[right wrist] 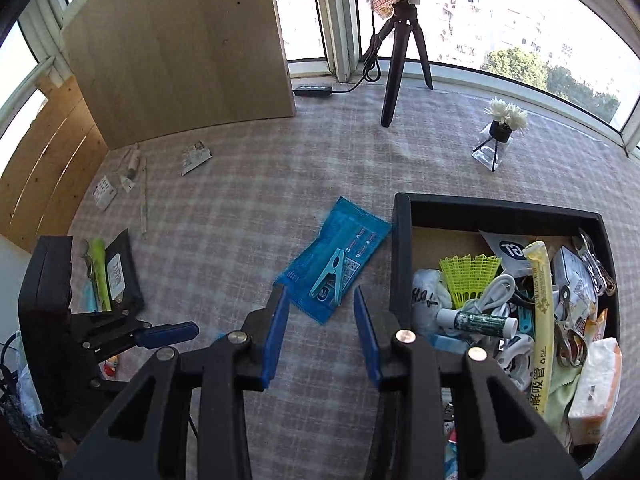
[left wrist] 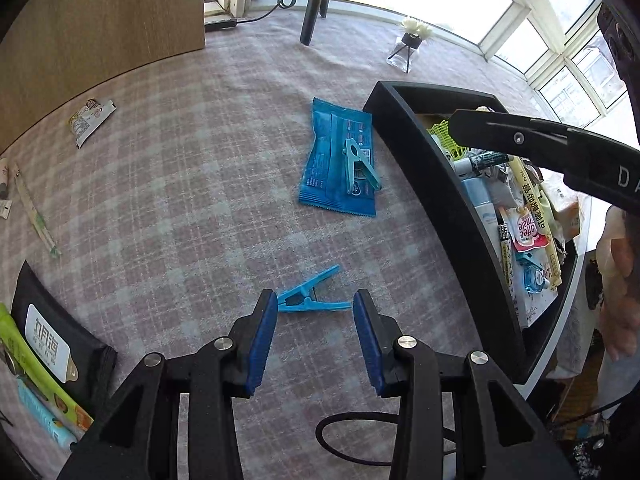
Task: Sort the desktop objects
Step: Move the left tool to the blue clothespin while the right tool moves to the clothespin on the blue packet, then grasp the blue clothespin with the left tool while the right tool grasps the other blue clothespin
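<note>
Nearby, blue clothespin [left wrist: 310, 295] between parted left claw [left wrist: 315, 344] pads, seemingly untouched.

Two blue clothespins [left wrist: 312, 300] [left wrist: 358, 166], one blue packet [left wrist: 336, 160], one black box [right wrist: 402, 248], one tripod [right wrist: 400, 60].

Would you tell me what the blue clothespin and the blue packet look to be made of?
Blue clothespin: probably moulded plastic, uniform colour, matte. Blue packet: likely thin plastic film, with a slight sheen, printed text and crimped serrated ends.

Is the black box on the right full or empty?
Full. The black box is heaped with clutter: a yellow shuttlecock, a white cable and a tissue pack.
</note>
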`<control>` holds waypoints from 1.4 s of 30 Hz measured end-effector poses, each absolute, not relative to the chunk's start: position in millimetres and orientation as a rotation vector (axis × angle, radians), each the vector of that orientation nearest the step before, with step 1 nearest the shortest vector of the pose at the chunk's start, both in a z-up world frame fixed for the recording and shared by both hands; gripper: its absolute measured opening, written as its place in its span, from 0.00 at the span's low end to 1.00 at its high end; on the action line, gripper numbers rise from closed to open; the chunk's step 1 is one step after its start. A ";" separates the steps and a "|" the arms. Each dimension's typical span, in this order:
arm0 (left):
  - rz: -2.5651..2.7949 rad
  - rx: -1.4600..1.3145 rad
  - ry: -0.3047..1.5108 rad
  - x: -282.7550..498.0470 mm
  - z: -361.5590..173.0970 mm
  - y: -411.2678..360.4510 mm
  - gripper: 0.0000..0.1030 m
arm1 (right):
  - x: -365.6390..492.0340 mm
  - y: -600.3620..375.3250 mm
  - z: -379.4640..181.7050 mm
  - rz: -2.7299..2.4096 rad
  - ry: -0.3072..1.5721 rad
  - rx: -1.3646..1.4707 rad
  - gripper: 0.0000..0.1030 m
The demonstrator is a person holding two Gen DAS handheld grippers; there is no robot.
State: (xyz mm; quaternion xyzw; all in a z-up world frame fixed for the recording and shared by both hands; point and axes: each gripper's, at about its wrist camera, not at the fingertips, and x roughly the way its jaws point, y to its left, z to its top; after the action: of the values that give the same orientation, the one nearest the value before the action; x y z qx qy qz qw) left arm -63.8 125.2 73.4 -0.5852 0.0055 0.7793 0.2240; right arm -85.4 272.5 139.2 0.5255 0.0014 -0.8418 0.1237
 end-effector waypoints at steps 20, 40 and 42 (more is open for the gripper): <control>2.257 -1.447 0.167 -36.0 137.8 119.3 0.37 | -57.3 292.2 196.1 -2.473 -0.001 1.488 0.34; 2.010 -1.523 0.413 -58.8 32.0 154.8 0.47 | -147.2 249.2 54.7 -2.242 -0.040 1.874 0.34; 2.019 -1.517 0.416 -63.0 31.6 157.6 0.47 | -150.0 249.4 50.8 -2.244 -0.036 1.887 0.34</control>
State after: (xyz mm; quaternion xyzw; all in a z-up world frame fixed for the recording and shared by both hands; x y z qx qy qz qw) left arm -63.0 157.6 31.6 -0.5679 0.1555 0.7556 0.2870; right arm -150.0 249.4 50.8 0.6399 -0.0121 -0.7612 0.1045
